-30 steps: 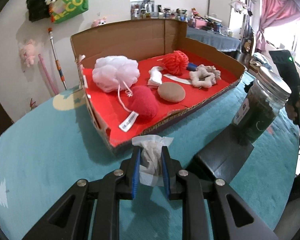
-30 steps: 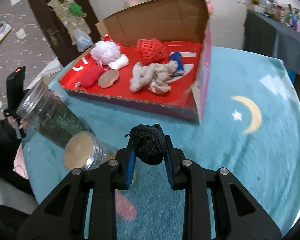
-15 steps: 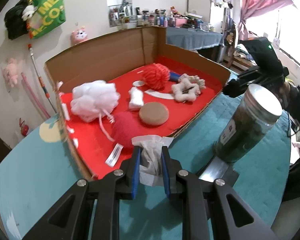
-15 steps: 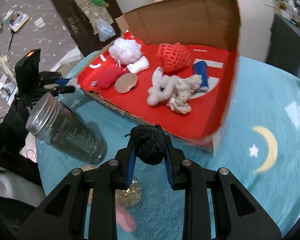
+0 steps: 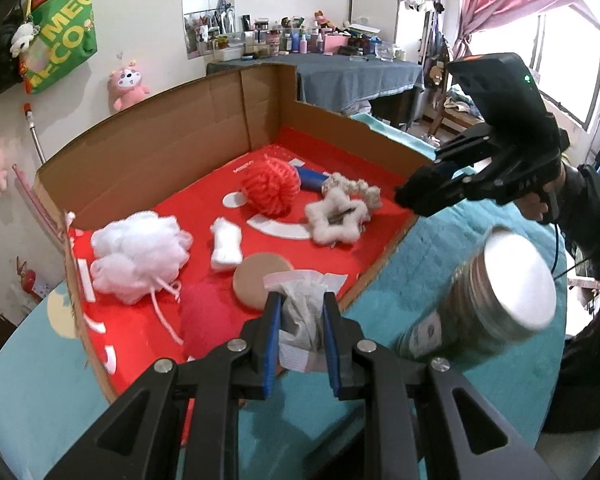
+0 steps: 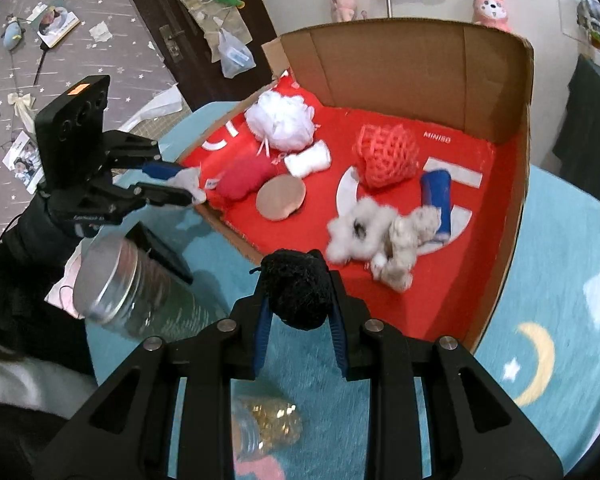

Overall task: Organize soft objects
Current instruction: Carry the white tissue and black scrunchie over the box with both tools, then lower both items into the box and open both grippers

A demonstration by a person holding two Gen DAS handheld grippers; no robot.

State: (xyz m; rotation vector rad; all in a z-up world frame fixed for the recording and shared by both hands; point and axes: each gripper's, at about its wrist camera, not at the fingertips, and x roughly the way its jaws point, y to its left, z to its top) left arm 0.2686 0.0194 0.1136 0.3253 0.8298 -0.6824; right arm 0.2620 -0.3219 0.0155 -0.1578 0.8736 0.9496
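The left gripper [image 5: 302, 336] is clamped on a crumpled white sachet [image 5: 300, 312], held just over the near edge of the cardboard box [image 5: 172, 152]. The right gripper [image 6: 298, 320] pinches a black fuzzy ball [image 6: 298, 294] – it hangs above the box's near rim too. Inside the box, on its red floor, lie a white mesh puff [image 5: 138, 250], a red net ball [image 5: 272, 186], a tan round pad [image 5: 260, 282] and a fluffy star [image 5: 334, 218]. A metal-lidded jar [image 5: 496, 304] stands on the teal mat just outside the box.

Likely bedroom: plush toys [image 5: 126, 82] on wall, cluttered dresser [image 5: 312, 74].
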